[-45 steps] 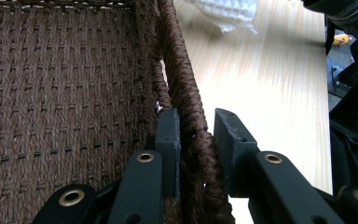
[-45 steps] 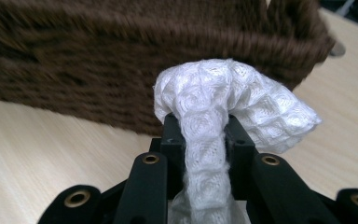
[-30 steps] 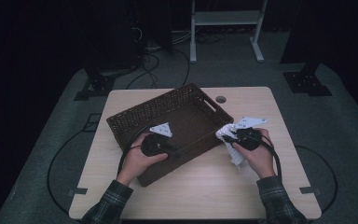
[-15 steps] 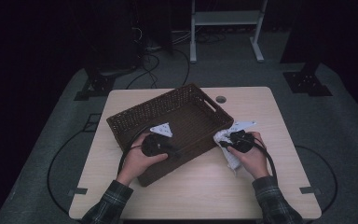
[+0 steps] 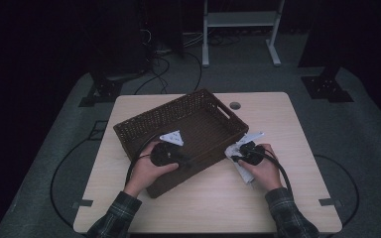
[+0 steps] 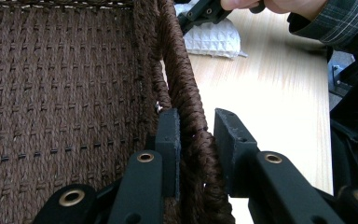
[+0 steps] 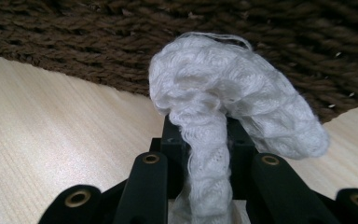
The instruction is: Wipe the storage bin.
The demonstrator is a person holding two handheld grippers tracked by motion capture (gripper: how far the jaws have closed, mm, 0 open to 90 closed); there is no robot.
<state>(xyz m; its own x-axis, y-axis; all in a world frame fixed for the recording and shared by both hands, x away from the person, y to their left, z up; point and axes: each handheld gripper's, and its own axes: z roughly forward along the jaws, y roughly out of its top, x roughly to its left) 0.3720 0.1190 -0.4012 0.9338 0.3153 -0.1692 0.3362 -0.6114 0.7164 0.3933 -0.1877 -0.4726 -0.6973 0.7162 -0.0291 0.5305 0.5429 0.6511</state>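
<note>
Right gripper view first, nearest to me: my right gripper (image 7: 207,140) has its jaws pinched tight on a bunched fold of the white cloth (image 7: 233,88), which balloons out above the tips and droops to one side. Just beyond it runs the brown woven wall of the basket (image 7: 121,37), with pale table (image 7: 51,135) beneath — the cloth is outside the basket, close against that wall.

Over in the left gripper view, my left gripper (image 6: 198,140) straddles the basket rim (image 6: 186,107), one jaw inside and one outside. The inner pad lies on the weave; the outer one looks a shade off it, so I read this as a steadying hold rather than a hard clamp. Farther off in that view, the cloth lies on the table past the corner.

From the high view, the basket (image 5: 144,124) sits slanted mid-table, empty but for my left gripper (image 5: 186,161) at its near wall, and the right gripper (image 5: 237,157) sits low at the basket's right side with the cloth (image 5: 250,139) spread under it.

I judge the step in hand as the pickup of the cloth — gripped, not yet lifted clear. Next calls for raising it high enough that the trailing part clears the rim, carrying it over the wall, then letting go while the left keeps the basket from sliding.
</note>
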